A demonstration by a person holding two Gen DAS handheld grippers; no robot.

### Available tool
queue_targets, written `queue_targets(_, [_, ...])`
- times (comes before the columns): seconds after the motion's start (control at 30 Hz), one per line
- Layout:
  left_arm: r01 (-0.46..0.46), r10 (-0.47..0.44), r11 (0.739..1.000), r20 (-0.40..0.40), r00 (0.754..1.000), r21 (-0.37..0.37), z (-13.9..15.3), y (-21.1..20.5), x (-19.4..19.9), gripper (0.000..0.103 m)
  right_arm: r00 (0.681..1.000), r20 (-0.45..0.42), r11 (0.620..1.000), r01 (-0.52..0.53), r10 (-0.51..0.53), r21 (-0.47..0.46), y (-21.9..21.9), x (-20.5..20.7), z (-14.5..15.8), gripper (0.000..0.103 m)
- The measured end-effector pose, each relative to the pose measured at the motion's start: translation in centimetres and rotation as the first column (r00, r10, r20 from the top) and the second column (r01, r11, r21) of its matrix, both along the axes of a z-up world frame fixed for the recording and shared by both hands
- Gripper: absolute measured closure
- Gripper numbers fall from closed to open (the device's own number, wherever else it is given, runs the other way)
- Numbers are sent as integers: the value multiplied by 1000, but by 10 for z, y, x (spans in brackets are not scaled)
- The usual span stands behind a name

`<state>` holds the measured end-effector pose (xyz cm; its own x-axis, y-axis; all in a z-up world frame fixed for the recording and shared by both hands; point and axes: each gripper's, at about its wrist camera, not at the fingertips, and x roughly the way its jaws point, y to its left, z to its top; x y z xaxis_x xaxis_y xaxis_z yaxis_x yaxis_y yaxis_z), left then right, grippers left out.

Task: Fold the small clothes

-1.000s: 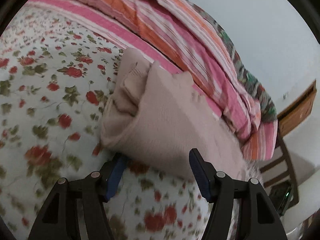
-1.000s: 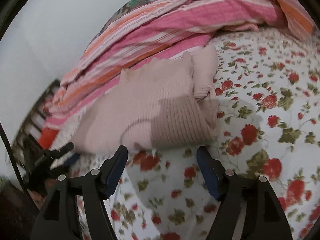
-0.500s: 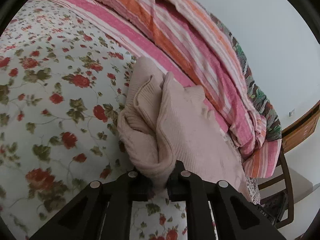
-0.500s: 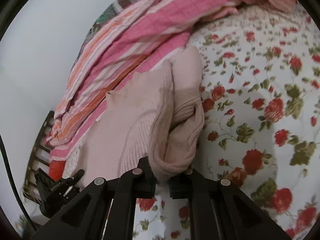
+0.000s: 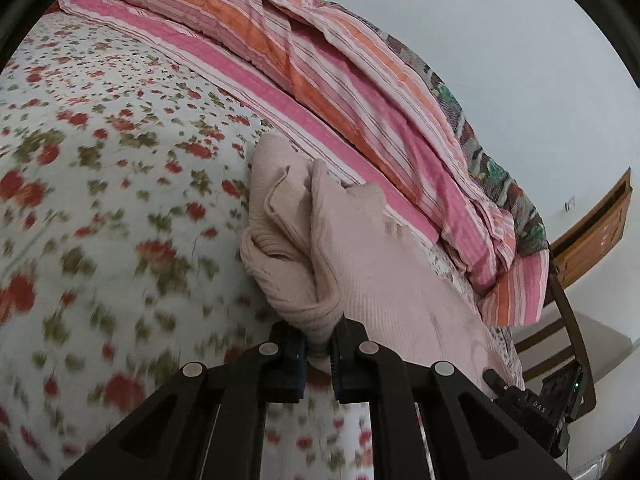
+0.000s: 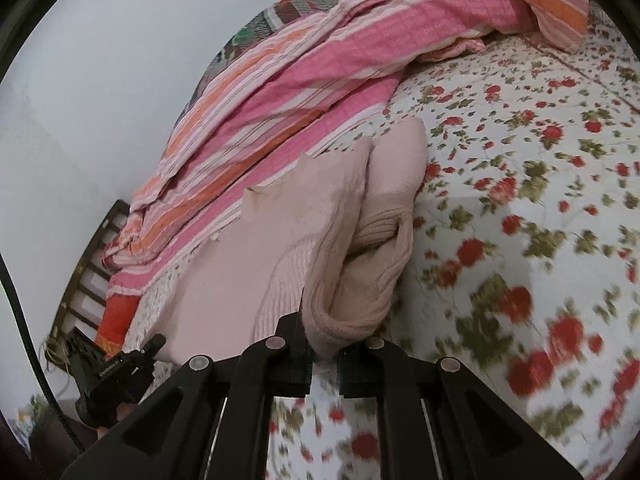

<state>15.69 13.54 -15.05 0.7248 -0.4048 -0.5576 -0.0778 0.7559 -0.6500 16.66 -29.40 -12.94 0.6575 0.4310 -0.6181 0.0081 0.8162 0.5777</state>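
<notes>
A pale pink knitted sweater (image 5: 360,264) lies partly folded on a floral bedsheet (image 5: 100,200). My left gripper (image 5: 319,354) is shut on its near hem corner, and the bunched knit rises out of the jaws. In the right wrist view the same sweater (image 6: 320,248) shows, and my right gripper (image 6: 325,354) is shut on the other near hem corner. The hem between both grippers is lifted off the sheet; the far part rests against the striped quilt. Each gripper shows small in the other's view: the right gripper (image 5: 532,408), the left gripper (image 6: 116,372).
A pink and orange striped quilt (image 5: 320,64) is heaped along the far side of the bed by a white wall. A wooden chair (image 5: 568,312) stands beyond the bed's end. The floral sheet (image 6: 520,200) stretches out beside the sweater.
Both grippers were open in front of the flat sweater's hem a second ago. They closed on it and have lifted it, bunching the knit; the sheet now blurs with motion.
</notes>
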Motion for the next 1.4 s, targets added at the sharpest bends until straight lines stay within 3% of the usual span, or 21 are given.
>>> queue_targets(0.23, [24,-24,999,13,1000,33,7,-9,-48,94,999,25,997,-37,39,-68,-4,-43,10,95])
queue_targets(0.47, [47,-48,997,17,999,58,11,-17,-89,93,999,13,975,-28,32,-219,1,-87,15,94])
queue_targets(0.53, [52,-52,996,-1,999,71,9,-18,-93,92,1000,9,963,-3,6,-269,2,-93,17,81])
queue_targets(0.57, [49,-48,995,-12,999,85,8,-18,-94,89,1000,14,956,9,-5,-293,2,-96,19,78])
queue_targets(0.63, [35,-30,991,-36,999,126,8,-15,-95,74,999,41,953,26,-14,-303,-1,-101,27,63])
queue_targets(0.77, [-7,9,991,-13,1000,132,19,-3,-95,51,994,104,934,69,-34,-351,-6,-109,46,58])
queue_targets(0.8, [-16,16,991,2,1000,131,23,-1,-94,47,993,110,930,73,-36,-361,-6,-108,49,57])
queue_targets(1.03, [-5,-1,985,32,999,171,41,-4,-67,46,991,135,911,74,-20,-407,-2,-91,60,57])
queue_targets(1.4, [95,-108,946,25,994,309,44,-43,4,48,996,87,907,46,-10,-420,5,-29,41,57])
